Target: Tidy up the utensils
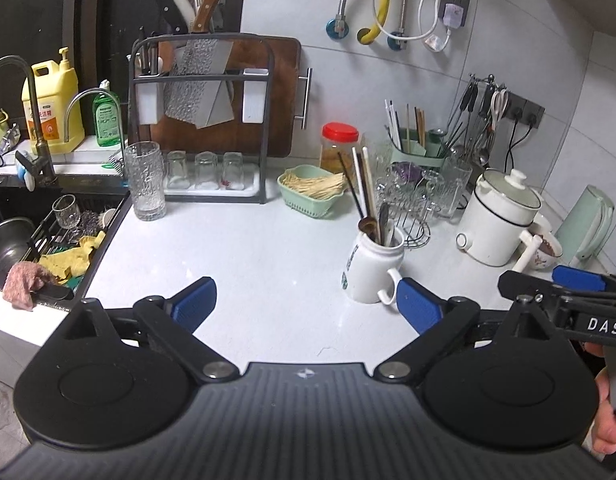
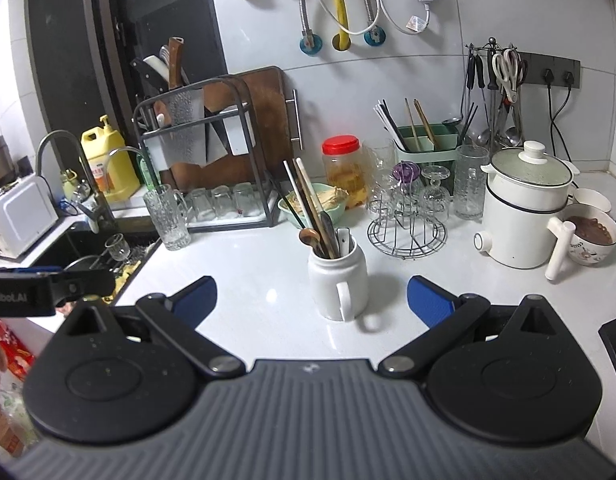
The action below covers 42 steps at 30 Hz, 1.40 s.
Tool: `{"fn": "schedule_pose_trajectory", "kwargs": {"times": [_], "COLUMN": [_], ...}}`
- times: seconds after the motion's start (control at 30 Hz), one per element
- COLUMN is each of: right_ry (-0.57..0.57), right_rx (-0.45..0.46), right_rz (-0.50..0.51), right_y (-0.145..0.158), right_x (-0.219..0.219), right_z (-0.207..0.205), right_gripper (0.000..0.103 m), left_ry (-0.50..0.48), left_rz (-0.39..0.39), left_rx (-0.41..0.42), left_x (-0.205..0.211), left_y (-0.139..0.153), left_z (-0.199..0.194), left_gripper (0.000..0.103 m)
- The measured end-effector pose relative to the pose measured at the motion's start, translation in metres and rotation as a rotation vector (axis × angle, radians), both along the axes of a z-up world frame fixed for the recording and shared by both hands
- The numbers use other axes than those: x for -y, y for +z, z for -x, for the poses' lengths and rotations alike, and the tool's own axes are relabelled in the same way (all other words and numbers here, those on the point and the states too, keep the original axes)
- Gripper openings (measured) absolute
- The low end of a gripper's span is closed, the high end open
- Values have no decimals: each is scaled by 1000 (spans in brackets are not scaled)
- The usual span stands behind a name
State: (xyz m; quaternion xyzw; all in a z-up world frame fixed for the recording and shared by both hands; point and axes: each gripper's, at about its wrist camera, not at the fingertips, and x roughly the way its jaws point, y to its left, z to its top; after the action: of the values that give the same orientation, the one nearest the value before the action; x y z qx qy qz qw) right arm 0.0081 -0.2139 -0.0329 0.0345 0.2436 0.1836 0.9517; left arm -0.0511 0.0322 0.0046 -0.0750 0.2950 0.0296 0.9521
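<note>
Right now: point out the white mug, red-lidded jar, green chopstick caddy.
white mug (image 2: 336, 280), right wrist view, front of body.
red-lidded jar (image 2: 341, 145), right wrist view, lid.
green chopstick caddy (image 2: 423, 155), right wrist view, front wall.

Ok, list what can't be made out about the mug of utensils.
- White mug: the utensils' lower ends are hidden by its wall, both views.
- Mug print: left view, too small to read.
- Mug base: left view, right tool finger overlaps the handle.

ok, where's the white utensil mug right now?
The white mug stands mid-counter in the right wrist view, between that open hand-held gripper's fingers, in front of the green basket, left of the wire glass rack.
</note>
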Motion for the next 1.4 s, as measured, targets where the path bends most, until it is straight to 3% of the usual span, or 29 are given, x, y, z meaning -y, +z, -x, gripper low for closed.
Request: {"fn": "schedule_pose_trajectory", "kwargs": {"times": [0.63,1.4], "right_ry": [-11,-43], "right_rx": [-38,-63], "right_rz": [21,26], "right_y": [-5,-13], "right_x": [-2,-18], "right_z": [0,2], "right_gripper": [103,103], "left_ry": [34,6], "left_rz": [-15,-17], "left_rx": [-56,-118], "left_x": [-2,-15], "left_y": [-5,-10], "left_z": [-10,-6], "left_gripper": [100,100]}}
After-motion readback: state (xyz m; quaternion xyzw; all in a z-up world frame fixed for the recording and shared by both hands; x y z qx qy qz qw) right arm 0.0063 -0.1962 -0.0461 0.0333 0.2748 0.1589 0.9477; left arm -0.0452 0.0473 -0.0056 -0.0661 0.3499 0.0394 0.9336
